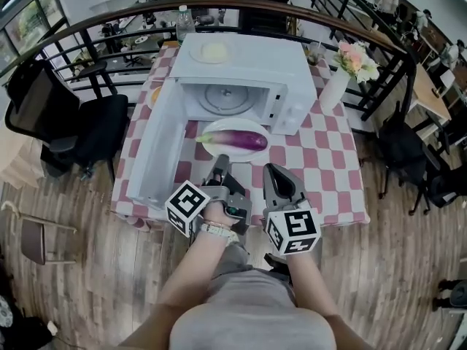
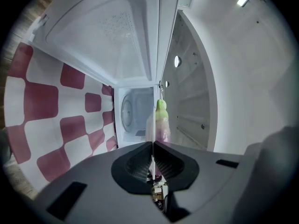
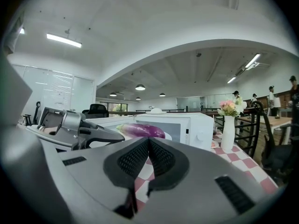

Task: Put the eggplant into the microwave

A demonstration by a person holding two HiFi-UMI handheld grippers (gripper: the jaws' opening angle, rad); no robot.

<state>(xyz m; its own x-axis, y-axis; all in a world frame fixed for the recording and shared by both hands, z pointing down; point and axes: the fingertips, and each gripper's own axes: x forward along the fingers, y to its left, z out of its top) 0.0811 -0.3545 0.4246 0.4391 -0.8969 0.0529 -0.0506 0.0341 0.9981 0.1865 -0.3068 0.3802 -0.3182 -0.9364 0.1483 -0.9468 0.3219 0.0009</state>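
Note:
A purple eggplant (image 1: pixel 235 139) with a green stem lies on a white plate (image 1: pixel 219 127) in front of the white microwave (image 1: pixel 248 68). The microwave's door (image 1: pixel 155 148) hangs wide open to the left, and the glass turntable (image 1: pixel 228 98) shows inside. My left gripper (image 1: pixel 221 162) and right gripper (image 1: pixel 272 168) hover side by side just short of the plate, both shut and holding nothing. In the left gripper view the eggplant (image 2: pixel 162 121) sits just past the shut jaws (image 2: pixel 153 146). The right gripper view shows the eggplant (image 3: pixel 140 130) beyond its shut jaws (image 3: pixel 148 142).
The red-and-white checkered table (image 1: pixel 321 168) also carries a white vase of flowers (image 1: pixel 337 84) right of the microwave and a water bottle (image 1: pixel 184 23) behind it. A small plate (image 1: pixel 210 51) rests on the microwave's top. Black chairs (image 1: pixel 87 133) and a railing surround the table.

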